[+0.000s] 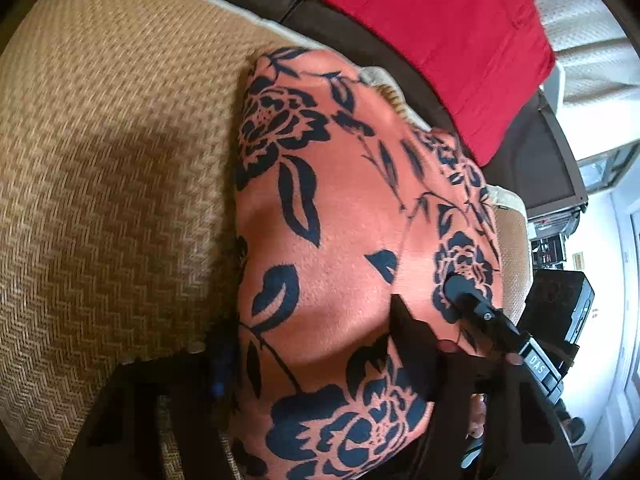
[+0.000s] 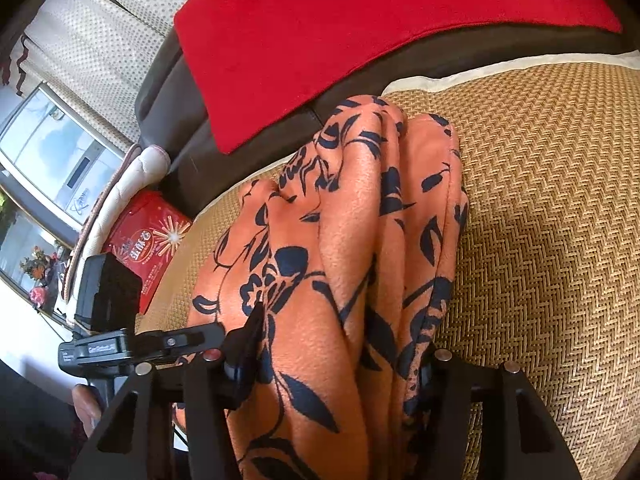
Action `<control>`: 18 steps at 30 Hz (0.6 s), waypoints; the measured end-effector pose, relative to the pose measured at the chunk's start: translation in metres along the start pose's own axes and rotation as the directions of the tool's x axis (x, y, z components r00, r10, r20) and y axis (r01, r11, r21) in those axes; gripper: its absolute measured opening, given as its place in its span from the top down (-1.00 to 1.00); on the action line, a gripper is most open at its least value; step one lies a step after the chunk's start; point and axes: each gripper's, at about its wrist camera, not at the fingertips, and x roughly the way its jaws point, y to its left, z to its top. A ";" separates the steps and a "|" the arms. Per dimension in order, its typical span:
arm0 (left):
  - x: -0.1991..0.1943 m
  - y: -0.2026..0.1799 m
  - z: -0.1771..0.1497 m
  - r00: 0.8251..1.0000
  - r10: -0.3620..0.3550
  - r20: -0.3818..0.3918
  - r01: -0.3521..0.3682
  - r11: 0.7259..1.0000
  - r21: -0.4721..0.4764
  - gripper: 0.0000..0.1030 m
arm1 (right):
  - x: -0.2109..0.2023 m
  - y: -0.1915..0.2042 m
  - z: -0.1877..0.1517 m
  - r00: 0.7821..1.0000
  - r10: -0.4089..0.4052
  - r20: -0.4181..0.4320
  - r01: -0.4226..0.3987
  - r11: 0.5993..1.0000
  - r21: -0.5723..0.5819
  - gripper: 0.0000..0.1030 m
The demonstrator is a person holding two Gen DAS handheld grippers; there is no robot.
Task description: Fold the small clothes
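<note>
The orange floral garment (image 2: 344, 248) lies bunched on the woven mat (image 2: 540, 200), just below the red cloth (image 2: 360, 32). The right gripper (image 2: 332, 364) clamps a thick bundle of it; the left gripper (image 1: 316, 360) seems closed on the cloth too, though blur hides 1 finger. Keep both grips level, lay the fold flat on the mat, and release only when edges align.

Right gripper (image 2: 340, 364): matte black two-finger tool with angular, triangular-cutout finger frames, each carrying small round silver fasteners on its upper face. Left gripper (image 1: 316, 364): the same black construction, its frames dark and blurred in its own view. Seen from the opposite camera, each tool shows a slim black finger with a recessed silver screw, a block bearing small white lettering (possibly a maker's mark), and a boxy black housing mounted on top.
</note>
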 end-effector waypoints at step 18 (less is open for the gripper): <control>-0.013 -0.086 -0.006 0.977 0.000 0.212 -0.061 0.958 0.281 0.02 | -0.082 0.014 0.006 0.947 -0.070 0.312 0.102 0.991 -0.087 -0.01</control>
